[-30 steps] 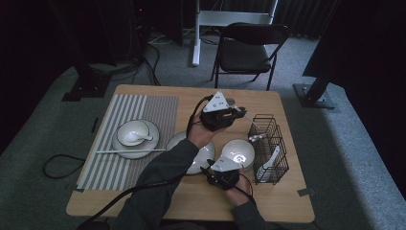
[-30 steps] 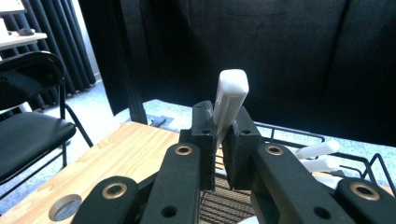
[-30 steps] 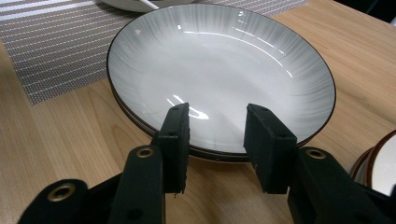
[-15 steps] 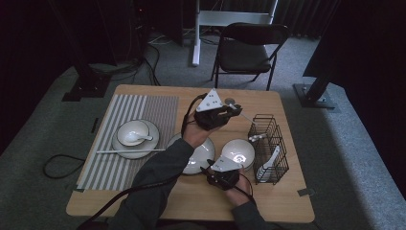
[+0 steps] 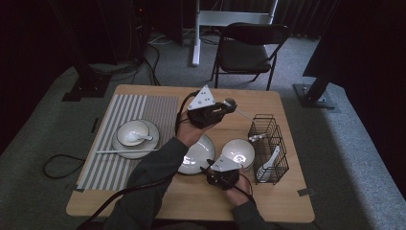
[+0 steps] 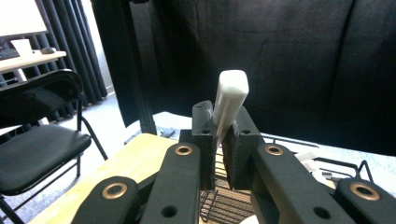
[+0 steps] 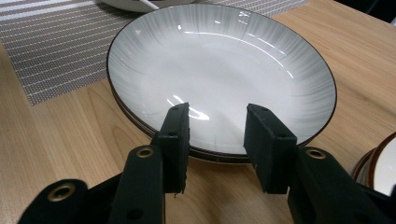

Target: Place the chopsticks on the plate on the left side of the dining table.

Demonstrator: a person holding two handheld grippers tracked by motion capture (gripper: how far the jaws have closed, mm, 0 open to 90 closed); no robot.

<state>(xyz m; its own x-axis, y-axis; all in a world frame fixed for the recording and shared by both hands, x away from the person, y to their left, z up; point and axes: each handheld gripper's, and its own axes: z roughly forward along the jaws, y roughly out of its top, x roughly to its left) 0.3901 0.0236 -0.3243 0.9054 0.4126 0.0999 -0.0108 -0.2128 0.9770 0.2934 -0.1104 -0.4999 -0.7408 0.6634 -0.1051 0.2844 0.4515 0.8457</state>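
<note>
My left gripper point(image 5: 225, 109) point(image 6: 222, 126) hangs above the middle of the wooden table point(image 5: 158, 201), shut on a white spoon point(image 5: 230, 102) point(image 6: 232, 93). The spoon's blunt handle end sticks up between the pads. My right gripper point(image 5: 211, 168) point(image 7: 217, 121) sits low near the table's front edge. Its jaws stand open over the near rim of a grey-white plate point(image 5: 197, 155) point(image 7: 219, 70), with nothing gripped. A white bowl with a brown rim point(image 5: 238, 153) point(image 7: 380, 163) stands just right of the plate.
A black wire basket point(image 5: 268, 143) holding white spoons stands at the right. A striped placemat point(image 5: 119, 115) on the left carries a plate with a bowl and spoon point(image 5: 134, 134) and a chopstick point(image 5: 127, 151). A folding chair point(image 5: 249, 48) stands beyond the table.
My left gripper has drifted a little left and upward with the spoon still in it. The right gripper has stayed in place.
</note>
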